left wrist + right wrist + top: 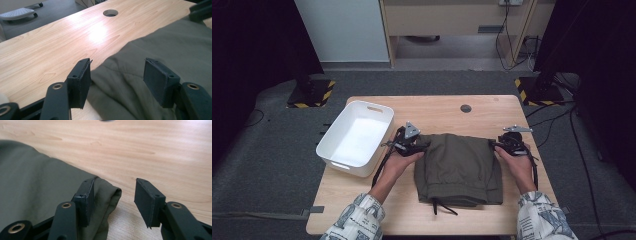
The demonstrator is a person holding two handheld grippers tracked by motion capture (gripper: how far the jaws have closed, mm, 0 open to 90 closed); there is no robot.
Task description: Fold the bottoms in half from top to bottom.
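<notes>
- Olive-green folded cloth garment point(459, 167) with a dark drawstring, lying flat on the light wooden table point(432, 112), just right of the white rectangular plastic bin point(356, 138).
- Left gripper point(416, 145) at the garment's far left corner, held in the person's left hand point(401, 162).
- Seen in the left gripper view: black jaws standing apart, about half open, with the garment's point(150, 47) rumpled corner between them; the one pad point(83, 81) at the fabric's edge, the other pad point(160, 81) over the cloth; no squeeze on the fabric visible.
- Right gripper point(497, 143) at the garment's far right corner, in the right hand point(518, 162).
- Seen in the right gripper view: jaws apart, roughly half open; the one pad point(86, 200) resting against the folded edge of the garment point(37, 180), the other pad point(147, 201) over bare wood point(162, 152), clear of the cloth.
- Nothing clamped by either gripper.
- Round dark hole point(466, 108) in the tabletop beyond the garment.
</notes>
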